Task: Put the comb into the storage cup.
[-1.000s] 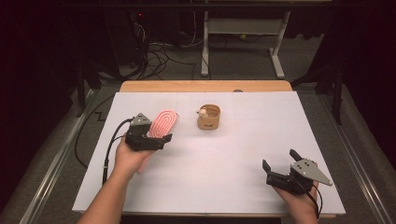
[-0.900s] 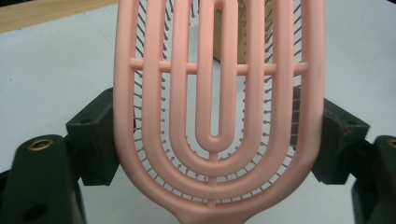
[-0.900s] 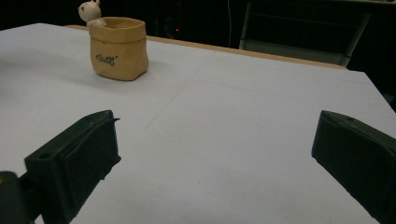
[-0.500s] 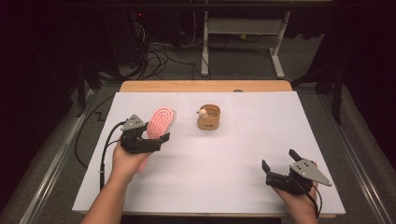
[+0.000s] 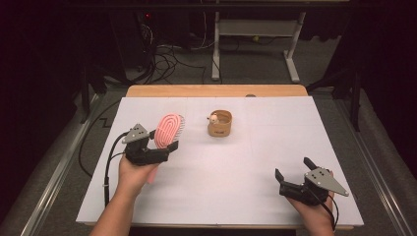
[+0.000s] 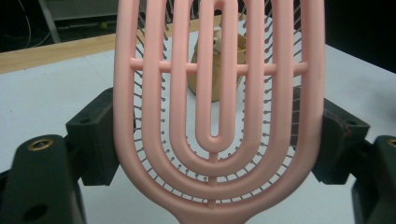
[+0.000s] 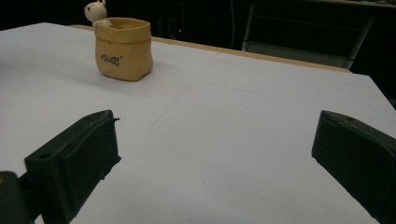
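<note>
A pink hairbrush (image 5: 167, 130) with an open slatted head is held off the white table sheet at the left, head up and handle down. My left gripper (image 5: 164, 143) is shut on it, its pads pressed against both sides of the head (image 6: 217, 135). A small tan pot (image 5: 220, 124) with a little white figure on its rim stands at mid-table, beyond the brush (image 6: 194, 81). My right gripper (image 5: 292, 168) rests near the front right edge, open and holding nothing (image 7: 217, 135). The pot (image 7: 123, 49) stands far off to its left.
A white sheet (image 5: 255, 147) covers the table, and a wooden strip (image 5: 216, 91) shows along the far edge. Cables and a metal stand's legs lie on the dark floor beyond. A black cable trails from the left gripper over the table's left side.
My left gripper has drawn slightly nearer to the person with the brush in it, and the brush head has tipped more upright. The right gripper has stayed put.
</note>
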The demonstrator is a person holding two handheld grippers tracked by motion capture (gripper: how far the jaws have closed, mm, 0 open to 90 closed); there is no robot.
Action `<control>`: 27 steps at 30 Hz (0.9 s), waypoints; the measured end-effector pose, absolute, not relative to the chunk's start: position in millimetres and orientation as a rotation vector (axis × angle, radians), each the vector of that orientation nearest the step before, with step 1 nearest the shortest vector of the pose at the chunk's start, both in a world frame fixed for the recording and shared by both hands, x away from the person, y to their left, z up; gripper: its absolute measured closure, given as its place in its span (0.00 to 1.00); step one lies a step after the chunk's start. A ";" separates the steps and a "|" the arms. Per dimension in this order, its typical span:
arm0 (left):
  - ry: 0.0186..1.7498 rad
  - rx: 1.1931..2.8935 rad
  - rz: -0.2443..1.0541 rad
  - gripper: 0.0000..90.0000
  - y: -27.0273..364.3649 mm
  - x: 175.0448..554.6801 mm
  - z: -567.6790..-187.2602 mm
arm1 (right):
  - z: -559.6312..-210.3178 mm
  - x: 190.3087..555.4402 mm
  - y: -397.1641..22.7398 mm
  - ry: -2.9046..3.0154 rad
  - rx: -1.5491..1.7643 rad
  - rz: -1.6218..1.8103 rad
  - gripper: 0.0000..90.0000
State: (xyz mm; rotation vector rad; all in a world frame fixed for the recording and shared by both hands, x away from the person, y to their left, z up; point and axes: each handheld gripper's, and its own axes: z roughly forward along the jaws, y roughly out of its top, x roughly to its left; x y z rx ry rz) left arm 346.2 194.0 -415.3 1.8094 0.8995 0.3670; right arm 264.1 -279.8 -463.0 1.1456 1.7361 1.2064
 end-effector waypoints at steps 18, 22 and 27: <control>0.801 1.744 0.395 0.22 182.2 326.9 -413.0 | -464.1 264.8 -277.7 1.745 1.142 1.207 0.01; 0.790 1.742 0.393 0.22 178.2 324.2 -413.2 | -463.8 264.3 -278.0 1.744 1.141 1.209 0.01; 0.774 1.733 0.405 0.22 174.6 319.9 -412.1 | -464.4 264.8 -278.4 1.744 1.143 1.215 0.01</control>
